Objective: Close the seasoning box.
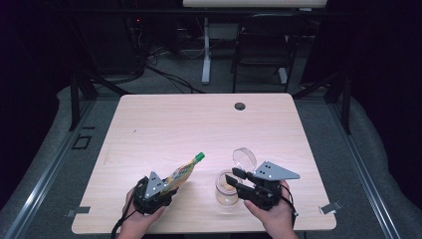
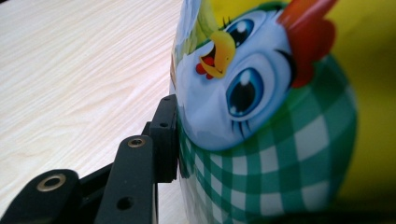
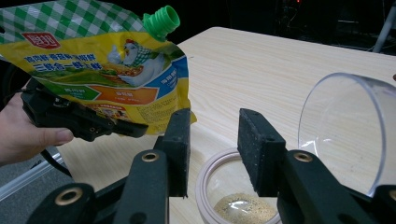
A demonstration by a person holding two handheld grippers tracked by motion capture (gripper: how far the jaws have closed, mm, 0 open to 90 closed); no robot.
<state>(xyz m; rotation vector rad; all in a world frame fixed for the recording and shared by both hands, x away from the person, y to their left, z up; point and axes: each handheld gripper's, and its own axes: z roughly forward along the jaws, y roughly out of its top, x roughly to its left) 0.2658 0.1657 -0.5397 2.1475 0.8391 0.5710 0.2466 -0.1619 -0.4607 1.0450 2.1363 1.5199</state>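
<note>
**Spout points away from the jar: the pouch must swing right before anything pours**

You work at a pale wooden table (image 1: 164, 124), both hands at its near edge. The largest thing in play is the yellow seasoning pouch (image 1: 183, 172), and your left gripper (image 1: 161, 188) has its jaws clamped on the pouch's lower, checked end; in the left gripper view one black pad presses flat against the printed bag. The pouch's long axis runs from that grip up and away from you, tilting to the right, so it stands off the table at a slant and not upright.

To the right of it, near but apart, stands the clear jar (image 1: 226, 189) on the table, its mouth open and a little tan powder (image 3: 240, 207) on its bottom. The hinged clear lid (image 1: 244, 158) stands tipped back on the far side of the mouth. Your right gripper (image 1: 235, 180) sits over the jar's rim with its jaws half open; in the right gripper view nothing lies between the pads, so it holds nothing.

Smallest, and the thing that matters: the green cap (image 1: 199, 157) at the pouch's top. It is on the spout and sits left of the jar's mouth and beyond it, not above it. Your right gripper is the nearer one to that cap; I judge it the one to take it.
</note>
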